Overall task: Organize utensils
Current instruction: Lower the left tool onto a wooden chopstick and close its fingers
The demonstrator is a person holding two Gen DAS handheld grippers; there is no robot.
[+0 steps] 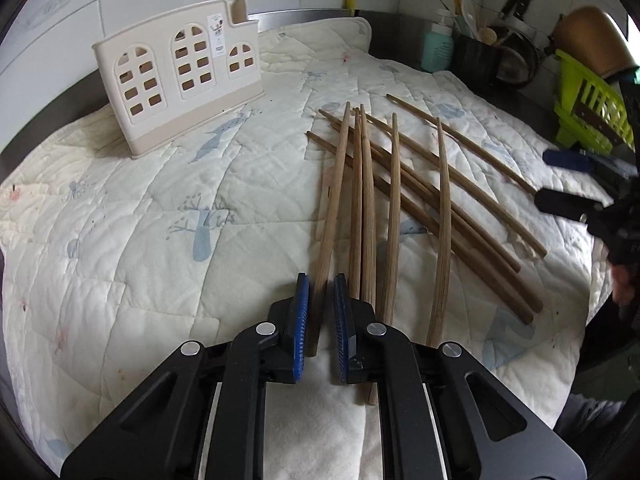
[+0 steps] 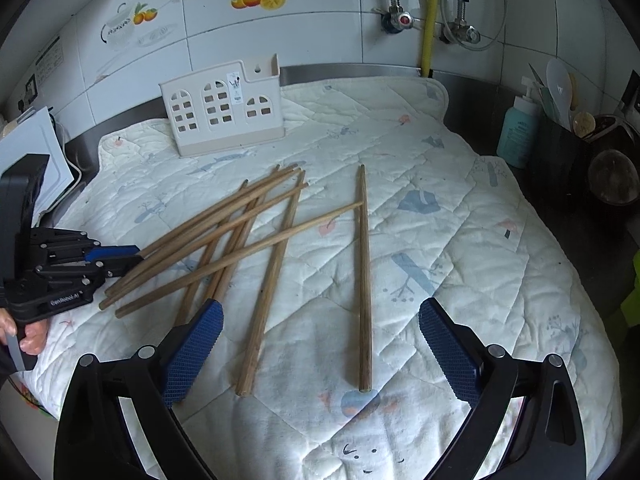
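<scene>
We saw a white quilted cloth (image 2: 460, 240) printed with pale blue shapes spread over the steel counter, and on it a loose heap of long brown wooden chopsticks (image 2: 240, 236), several crossing one another near the cloth's middle. One chopstick (image 2: 363, 280) lay apart from the heap on its right, running straight away from the right wrist camera, with the tip of another touching it near its far end.

Our left gripper (image 1: 320, 312), black with blue ribbed pads, had its jaws drawn close together on either side of the near end of the leftmost chopstick (image 1: 334, 196). A narrow gap showed between the pads and the stick, so we could not tell whether they were actually clamping it. From the right wrist view the same gripper (image 2: 120, 258) sat at the left edge of the heap, low over the cloth.

Our right gripper (image 2: 320, 344) hovered with its jaws spread wide and nothing between them; the lone chopstick and one neighbour pointed into the gap.

A cream plastic utensil holder (image 1: 180, 80) with arched window cut-outs stood upright at the far edge of the cloth, against the tiled wall (image 2: 320, 20), well apart from the chopsticks. A teal pump bottle (image 2: 518, 132) stood on the counter to the right.
</scene>
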